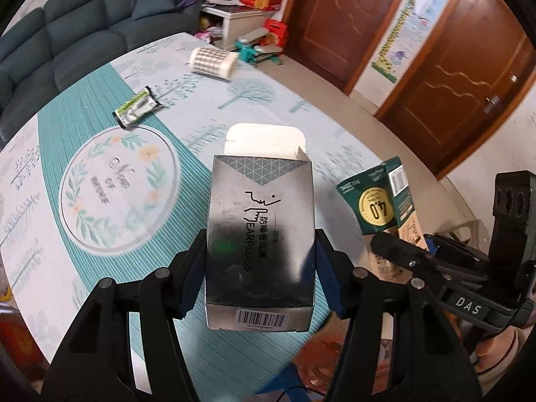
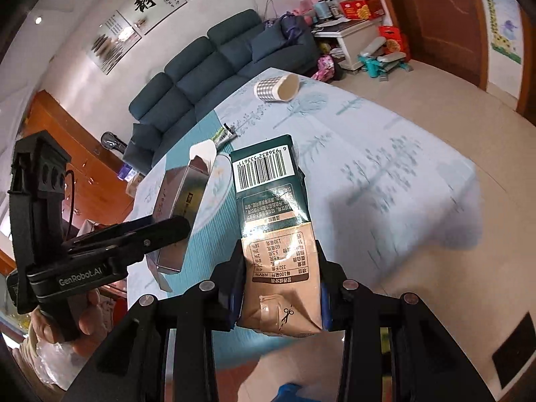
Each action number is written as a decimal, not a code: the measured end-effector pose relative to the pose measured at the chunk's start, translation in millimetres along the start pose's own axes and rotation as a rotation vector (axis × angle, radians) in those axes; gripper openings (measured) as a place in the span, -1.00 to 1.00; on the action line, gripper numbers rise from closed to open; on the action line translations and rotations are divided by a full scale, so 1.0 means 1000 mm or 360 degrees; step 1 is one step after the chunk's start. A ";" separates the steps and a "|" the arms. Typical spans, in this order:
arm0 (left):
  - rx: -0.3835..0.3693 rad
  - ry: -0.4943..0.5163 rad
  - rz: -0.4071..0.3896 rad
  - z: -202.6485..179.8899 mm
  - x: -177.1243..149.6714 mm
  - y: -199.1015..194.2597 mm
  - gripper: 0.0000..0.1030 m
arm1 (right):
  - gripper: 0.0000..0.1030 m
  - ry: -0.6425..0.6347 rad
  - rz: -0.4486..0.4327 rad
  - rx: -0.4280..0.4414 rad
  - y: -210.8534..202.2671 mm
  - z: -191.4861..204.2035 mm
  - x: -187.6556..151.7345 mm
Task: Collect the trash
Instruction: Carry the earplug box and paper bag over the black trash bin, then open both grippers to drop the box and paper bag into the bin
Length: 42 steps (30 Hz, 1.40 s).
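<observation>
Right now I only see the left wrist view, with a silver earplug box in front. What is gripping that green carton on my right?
Observer: The right gripper; its jaws are shut on the tan end of the green carton.
Operator: Anything printed on the side I can't see?
Observer: A barcode at the far end and a small scissors mark near the camera.
Operator: Who carries the tool I'm looking through?
Observer: A hand is wrapped around the handle of the left gripper, which holds your earplug box.

A dark blue sofa [image 2: 214, 77] sits at 11 o'clock by a white wall. Two brown wooden doors [image 1: 462, 77] stand at 2 o'clock. The floor [image 2: 452, 107] is pale tile.
</observation>
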<state>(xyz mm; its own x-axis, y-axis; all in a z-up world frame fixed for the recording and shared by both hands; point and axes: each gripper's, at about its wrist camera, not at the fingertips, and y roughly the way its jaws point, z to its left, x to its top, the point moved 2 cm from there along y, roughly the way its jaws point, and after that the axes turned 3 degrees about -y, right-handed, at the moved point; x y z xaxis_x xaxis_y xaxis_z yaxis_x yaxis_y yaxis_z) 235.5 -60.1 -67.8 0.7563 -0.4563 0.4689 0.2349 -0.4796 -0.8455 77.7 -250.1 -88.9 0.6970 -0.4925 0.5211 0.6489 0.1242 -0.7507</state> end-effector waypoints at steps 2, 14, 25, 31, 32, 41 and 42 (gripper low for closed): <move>-0.0018 0.0029 -0.0005 -0.014 -0.015 -0.009 0.09 | -0.32 0.0004 -0.0008 -0.0040 -0.016 -0.002 -0.019; -0.0117 0.0291 0.0125 -0.100 -0.118 -0.005 0.10 | -0.32 0.0250 0.0068 -0.0244 -0.061 -0.055 -0.139; -0.0193 0.0535 0.0452 -0.166 -0.197 0.078 0.10 | -0.32 0.0706 0.0255 -0.0397 -0.030 -0.162 -0.249; -0.0174 0.0598 0.0624 -0.186 -0.221 0.142 0.10 | -0.32 0.0931 0.0358 -0.0420 0.003 -0.215 -0.288; -0.0165 0.0597 0.0647 -0.187 -0.224 0.154 0.10 | -0.32 0.0961 0.0381 -0.0420 0.013 -0.223 -0.291; -0.0035 0.0576 0.0836 -0.184 -0.246 0.254 0.11 | -0.32 0.1151 0.0477 -0.0365 0.065 -0.268 -0.314; -0.0018 0.0575 0.0853 -0.183 -0.247 0.264 0.11 | -0.32 0.1159 0.0481 -0.0363 0.073 -0.271 -0.310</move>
<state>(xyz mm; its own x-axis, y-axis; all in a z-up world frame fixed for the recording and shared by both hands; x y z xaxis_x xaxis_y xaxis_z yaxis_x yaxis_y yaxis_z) -1.7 -211.2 -360.1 0.5135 -0.8572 0.0406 -0.1262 -0.1222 -0.9845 -174.1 -321.7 -415.4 0.4081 -0.9115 -0.0521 0.3322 0.2015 -0.9214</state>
